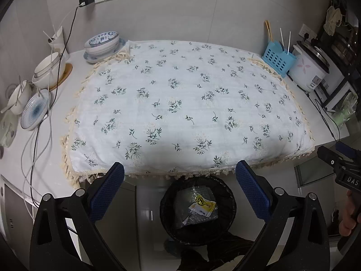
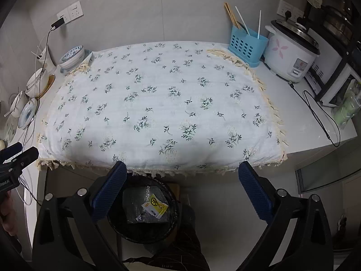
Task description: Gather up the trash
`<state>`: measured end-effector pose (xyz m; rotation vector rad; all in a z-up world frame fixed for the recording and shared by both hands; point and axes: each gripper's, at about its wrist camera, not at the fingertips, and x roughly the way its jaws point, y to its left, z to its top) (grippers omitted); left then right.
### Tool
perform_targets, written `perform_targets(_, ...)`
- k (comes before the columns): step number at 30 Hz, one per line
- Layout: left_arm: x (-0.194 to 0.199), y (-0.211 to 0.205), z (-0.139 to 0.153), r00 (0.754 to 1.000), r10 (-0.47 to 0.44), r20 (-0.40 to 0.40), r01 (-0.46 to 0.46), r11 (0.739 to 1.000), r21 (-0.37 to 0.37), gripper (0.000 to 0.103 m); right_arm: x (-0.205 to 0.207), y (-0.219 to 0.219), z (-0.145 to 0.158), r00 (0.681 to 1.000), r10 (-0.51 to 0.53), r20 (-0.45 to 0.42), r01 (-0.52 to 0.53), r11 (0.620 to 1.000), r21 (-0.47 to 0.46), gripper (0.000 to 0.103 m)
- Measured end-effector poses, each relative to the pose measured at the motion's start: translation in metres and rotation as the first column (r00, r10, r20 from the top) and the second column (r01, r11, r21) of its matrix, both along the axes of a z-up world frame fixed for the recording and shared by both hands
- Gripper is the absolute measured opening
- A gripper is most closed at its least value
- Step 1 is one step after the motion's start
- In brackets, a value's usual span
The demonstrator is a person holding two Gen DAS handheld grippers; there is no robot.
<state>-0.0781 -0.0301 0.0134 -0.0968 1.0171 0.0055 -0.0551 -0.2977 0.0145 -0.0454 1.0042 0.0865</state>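
Below the counter edge, a yellow wrapper [image 1: 202, 206] lies in the black bin [image 1: 230, 205], long axis slanting; left gripper [image 1: 179, 189] and right gripper [image 2: 182, 189] are spread, empty.

Bare tablecloth [image 1: 191, 103]; dishes [image 1: 102, 45], rice cooker [image 2: 291, 54] flanking

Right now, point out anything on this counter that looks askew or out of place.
The floral cloth lies slightly askew, its back right corner folded over by the blue utensil caddy. A striped plate leans on edge at the left. No trash shows on the cloth; a yellow wrapper lies in the bin.
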Motion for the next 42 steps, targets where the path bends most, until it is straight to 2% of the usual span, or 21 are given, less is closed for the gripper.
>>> perform_targets(17, -0.0006, -0.0010, -0.0007, 1.000, 0.002, -0.001, -0.002, 1.000, 0.001, 0.097, -0.0007, 0.0008, -0.0009, 1.000, 0.002, -0.001, -0.002, 1.000, 0.004, 0.095)
perform_targets(35, -0.0016, 0.0000, -0.0022, 0.999, 0.042, -0.014, -0.041, 0.998, 0.047, 0.097, -0.0022, 0.0018, -0.0028, 1.000, 0.005, -0.004, -0.005, 1.000, 0.010, 0.095)
perform_targets(42, 0.0005, -0.0015, -0.0018, 0.999, 0.037, -0.011, -0.037, 0.999, 0.026, 0.097, -0.0022, 0.0017, -0.0032, 1.000, 0.005, -0.002, -0.005, 1.000, 0.012, 0.095)
